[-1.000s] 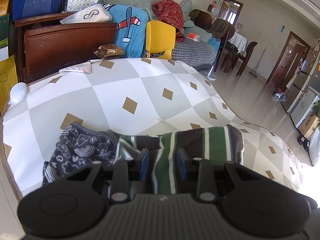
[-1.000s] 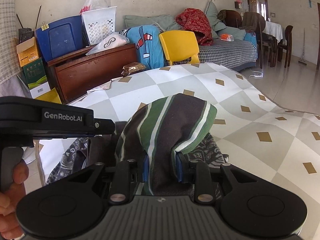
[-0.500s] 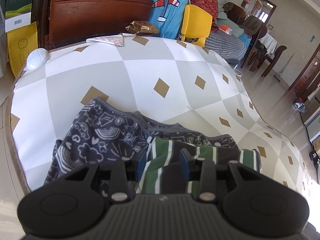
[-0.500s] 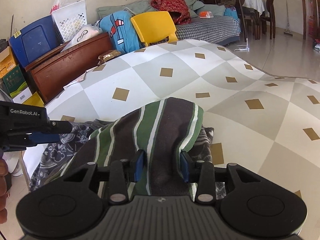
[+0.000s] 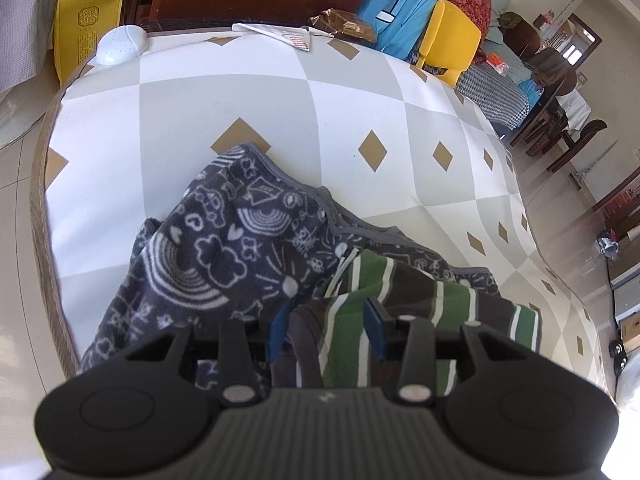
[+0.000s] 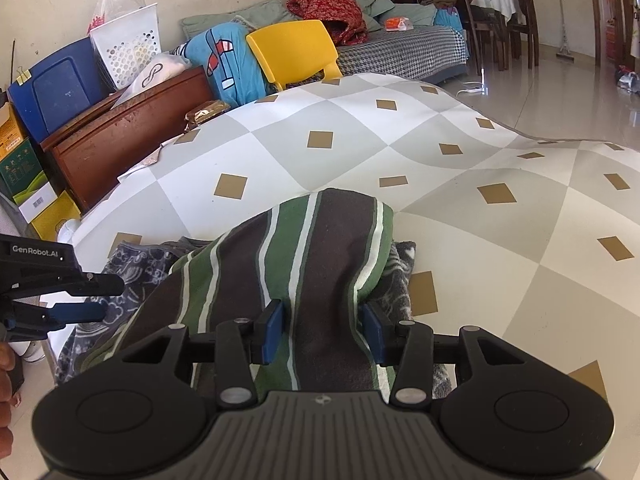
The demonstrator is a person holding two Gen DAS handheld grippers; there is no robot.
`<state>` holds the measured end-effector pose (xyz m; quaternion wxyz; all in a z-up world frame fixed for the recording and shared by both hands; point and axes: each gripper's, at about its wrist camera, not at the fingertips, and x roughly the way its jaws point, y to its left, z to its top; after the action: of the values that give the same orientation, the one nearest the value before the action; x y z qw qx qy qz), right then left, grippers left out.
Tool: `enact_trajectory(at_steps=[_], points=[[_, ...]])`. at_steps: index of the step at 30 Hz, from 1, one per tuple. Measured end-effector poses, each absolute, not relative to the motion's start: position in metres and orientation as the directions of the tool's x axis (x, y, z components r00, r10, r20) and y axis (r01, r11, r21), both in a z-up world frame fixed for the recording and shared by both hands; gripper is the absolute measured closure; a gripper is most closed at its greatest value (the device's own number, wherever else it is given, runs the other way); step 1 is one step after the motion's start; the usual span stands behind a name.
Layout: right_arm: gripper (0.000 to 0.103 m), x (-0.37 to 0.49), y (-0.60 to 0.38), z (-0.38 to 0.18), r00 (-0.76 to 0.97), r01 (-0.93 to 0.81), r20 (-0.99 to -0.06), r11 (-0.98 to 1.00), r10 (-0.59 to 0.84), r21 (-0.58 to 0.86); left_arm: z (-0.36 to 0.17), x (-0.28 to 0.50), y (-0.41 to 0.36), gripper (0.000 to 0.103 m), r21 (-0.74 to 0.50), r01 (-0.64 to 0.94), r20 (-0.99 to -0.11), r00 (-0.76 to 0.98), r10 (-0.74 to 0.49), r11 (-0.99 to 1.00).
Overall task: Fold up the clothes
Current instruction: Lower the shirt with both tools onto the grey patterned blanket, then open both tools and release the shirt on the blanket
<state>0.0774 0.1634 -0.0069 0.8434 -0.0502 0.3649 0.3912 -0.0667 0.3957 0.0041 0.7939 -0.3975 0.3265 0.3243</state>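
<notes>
A green, brown and white striped garment (image 5: 420, 304) lies folded on top of a dark navy fleece garment with white doodles (image 5: 208, 248), near the front edge of the diamond-patterned surface (image 5: 240, 92). My left gripper (image 5: 326, 328) straddles one end of the striped cloth. Its jaws are opening and the blue pads stand slightly off the fabric. My right gripper (image 6: 322, 332) straddles the other end of the striped garment (image 6: 304, 264); its jaws are opening too, with the cloth loose between them. In the right wrist view the left gripper (image 6: 114, 298) shows at the left edge, over the navy garment (image 6: 136, 264).
A wooden cabinet (image 6: 120, 140), a yellow chair (image 6: 296, 52) and a sofa with bedding (image 6: 400, 44) stand behind the surface. A brown packet (image 5: 344, 26), papers (image 5: 280, 34) and a white round object (image 5: 120, 44) lie at its far edge. Tiled floor (image 6: 560, 92) opens to the right.
Both grippers came down with the striped garment, which now rests on the navy one. The jaws of both have widened from a tight grip on the cloth.
</notes>
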Motion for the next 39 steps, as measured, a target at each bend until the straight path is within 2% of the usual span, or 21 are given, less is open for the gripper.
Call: enact_trajectory(at_steps=[6, 11, 13, 19, 26, 29, 32, 35, 39], points=[[0.073, 0.073, 0.174, -0.006, 0.479, -0.699, -0.656, 0.706, 0.584, 0.118, 0.001, -0.059, 0.386, 0.062, -0.414, -0.762, -0.785, 0.576, 0.23, 0.498], [0.067, 0.078, 0.178, -0.011, 0.483, -0.655, -0.701, 0.748, 0.525, 0.11, 0.005, -0.055, 0.38, 0.058, -0.411, -0.751, -0.78, 0.583, 0.228, 0.516], [0.066, 0.077, 0.173, -0.005, 0.491, -0.65, -0.691, 0.752, 0.53, 0.115, 0.007, -0.056, 0.378, 0.058, -0.407, -0.748, -0.778, 0.585, 0.23, 0.523], [0.064, 0.065, 0.144, 0.021, 0.513, -0.652, -0.632, 0.743, 0.581, 0.153, 0.013, -0.06, 0.372, 0.057, -0.406, -0.736, -0.769, 0.596, 0.233, 0.542], [0.064, 0.048, 0.133, 0.016, 0.384, -0.713, -0.641, 0.654, 0.665, 0.252, 0.018, -0.062, 0.354, 0.054, -0.405, -0.699, -0.763, 0.614, 0.204, 0.59], [0.065, 0.045, 0.137, 0.002, 0.37, -0.711, -0.682, 0.665, 0.631, 0.229, 0.018, -0.06, 0.345, 0.052, -0.398, -0.682, -0.766, 0.615, 0.187, 0.613], [0.068, 0.046, 0.139, -0.012, 0.429, -0.676, -0.733, 0.726, 0.528, 0.128, 0.015, -0.059, 0.337, 0.051, -0.379, -0.678, -0.777, 0.603, 0.181, 0.63], [0.068, 0.042, 0.14, -0.014, 0.456, -0.686, -0.736, 0.724, 0.5, 0.067, 0.012, -0.06, 0.333, 0.051, -0.364, -0.682, -0.785, 0.591, 0.186, 0.634], [0.065, 0.039, 0.136, -0.006, 0.473, -0.666, -0.738, 0.743, 0.481, 0.058, 0.012, -0.065, 0.331, 0.05, -0.359, -0.692, -0.788, 0.585, 0.194, 0.626]])
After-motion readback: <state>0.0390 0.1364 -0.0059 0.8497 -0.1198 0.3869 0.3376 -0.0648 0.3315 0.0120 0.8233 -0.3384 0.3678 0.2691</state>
